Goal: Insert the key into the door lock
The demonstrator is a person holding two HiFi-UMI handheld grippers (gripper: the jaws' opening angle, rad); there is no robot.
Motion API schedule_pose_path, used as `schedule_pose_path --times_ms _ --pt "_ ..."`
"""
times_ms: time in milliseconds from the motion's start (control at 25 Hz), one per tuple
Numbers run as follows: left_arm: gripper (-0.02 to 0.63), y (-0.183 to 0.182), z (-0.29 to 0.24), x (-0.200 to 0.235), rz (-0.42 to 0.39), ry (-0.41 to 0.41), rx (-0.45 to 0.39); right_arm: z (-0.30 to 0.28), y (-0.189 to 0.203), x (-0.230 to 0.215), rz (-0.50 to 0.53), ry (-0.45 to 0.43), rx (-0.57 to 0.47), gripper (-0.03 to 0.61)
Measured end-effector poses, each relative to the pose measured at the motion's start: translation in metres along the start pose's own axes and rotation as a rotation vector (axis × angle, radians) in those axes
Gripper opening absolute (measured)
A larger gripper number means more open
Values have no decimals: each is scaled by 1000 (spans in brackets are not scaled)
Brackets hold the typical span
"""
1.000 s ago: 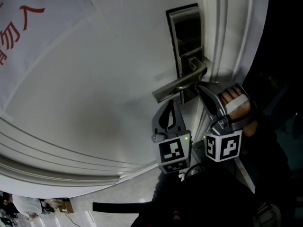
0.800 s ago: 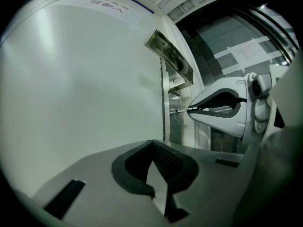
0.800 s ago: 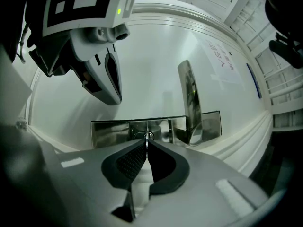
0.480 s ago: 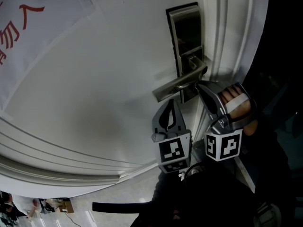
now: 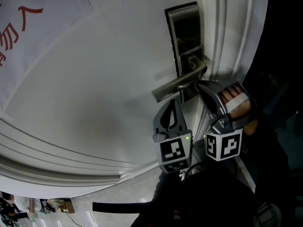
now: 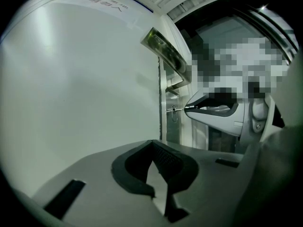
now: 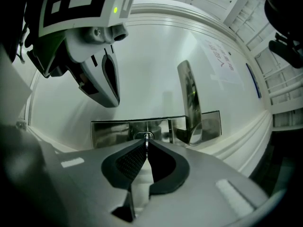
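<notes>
The steel lock plate [image 5: 183, 37] sits on the white door [image 5: 104, 79], with its lever handle [image 5: 176, 85] sticking out. Under the handle, my right gripper [image 5: 200, 86] is shut on a small key [image 7: 147, 144]. The key's tip is at the round keyhole [image 7: 144, 136]. From the left gripper view, the key [image 6: 180, 109] is thin and metallic and meets the keyhole [image 6: 173, 110] on the plate, with the right gripper [image 6: 213, 110] behind it. My left gripper [image 5: 171, 104] hangs just left of the right one, shut and holding nothing, with its jaws [image 6: 152, 144] pointing at the door.
A white sheet with red characters [image 5: 28, 18] hangs on the door at the upper left. The door frame moulding [image 5: 222, 37] runs just right of the lock. Floor and distant clutter show at the bottom left [image 5: 52, 205]. The left gripper [image 7: 102, 74] hovers above the lock plate in the right gripper view.
</notes>
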State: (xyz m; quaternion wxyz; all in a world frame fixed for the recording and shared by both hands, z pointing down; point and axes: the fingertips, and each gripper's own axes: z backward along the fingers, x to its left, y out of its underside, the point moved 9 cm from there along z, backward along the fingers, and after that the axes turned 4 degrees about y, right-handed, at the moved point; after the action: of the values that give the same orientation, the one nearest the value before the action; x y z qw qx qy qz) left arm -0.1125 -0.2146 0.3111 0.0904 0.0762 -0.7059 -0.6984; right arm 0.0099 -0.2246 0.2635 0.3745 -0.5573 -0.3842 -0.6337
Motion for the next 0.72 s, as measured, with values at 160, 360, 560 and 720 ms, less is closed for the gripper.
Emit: schedule_pose_path --times_ms 160,360,560,720 --pt "2 2 0 -1 12 8 -7 0 0 0 1 -1 0 12" --pt "0 2 0 1 23 4 -8 -1 0 0 4 -1 1 12" --pt "2 2 2 4 -11 -5 16 -1 0 0 3 0 1 12" --pt "2 1 1 3 20 4 -14 -1 0 0 6 -1 0 12"
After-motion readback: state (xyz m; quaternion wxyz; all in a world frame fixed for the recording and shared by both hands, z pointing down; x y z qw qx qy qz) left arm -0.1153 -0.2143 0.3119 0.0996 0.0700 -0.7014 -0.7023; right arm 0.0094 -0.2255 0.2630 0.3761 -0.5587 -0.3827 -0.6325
